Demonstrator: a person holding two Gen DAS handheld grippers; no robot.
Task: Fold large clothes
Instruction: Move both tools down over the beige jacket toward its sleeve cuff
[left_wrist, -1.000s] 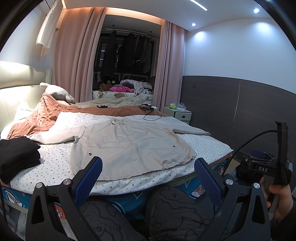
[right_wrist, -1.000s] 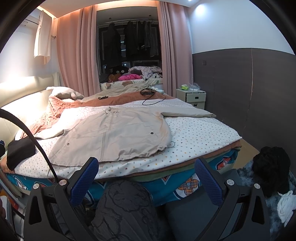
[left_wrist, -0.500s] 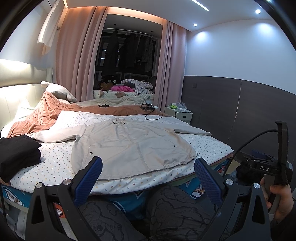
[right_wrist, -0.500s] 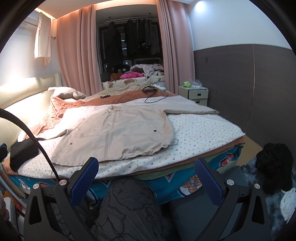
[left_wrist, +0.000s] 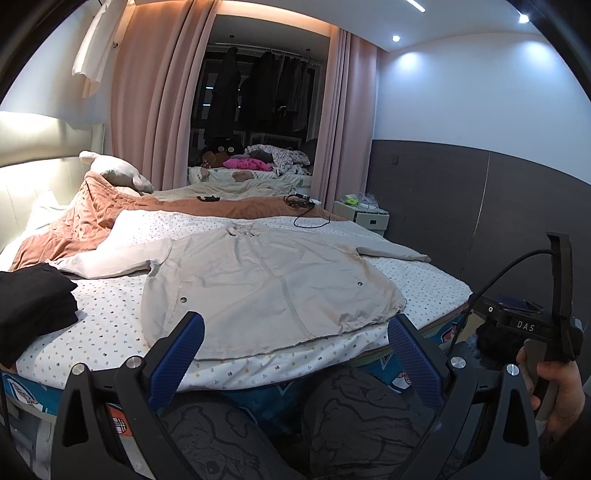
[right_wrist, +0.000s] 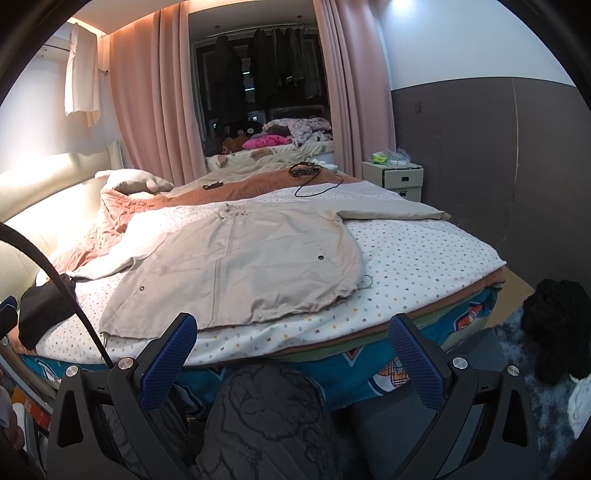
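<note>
Over the last second both views crept slightly closer to the bed (left_wrist: 110, 328). Beige jacket (left_wrist: 266, 280) lay flat ahead of both claws, unfolded, sleeves spread. Left gripper (left_wrist: 295, 354) and right gripper (right_wrist: 295, 350) gaped wide, empty. Folding unstarted. No containers seen.

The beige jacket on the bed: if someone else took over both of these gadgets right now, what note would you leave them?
Left hand-held gripper: open, empty, held short of the bed's near edge.
Right hand-held gripper: open, empty, likewise short of the bed.
Jacket: spread flat, front up, on the dotted sheet, both sleeves stretched out to the sides, hem toward you.
Black folded clothes: stacked at the left end of the bed.
Done: jacket laid out; no fold made in it.
Left: fold the sleeves in, then fold the body, probably starting from a sleeve or the hem.
</note>
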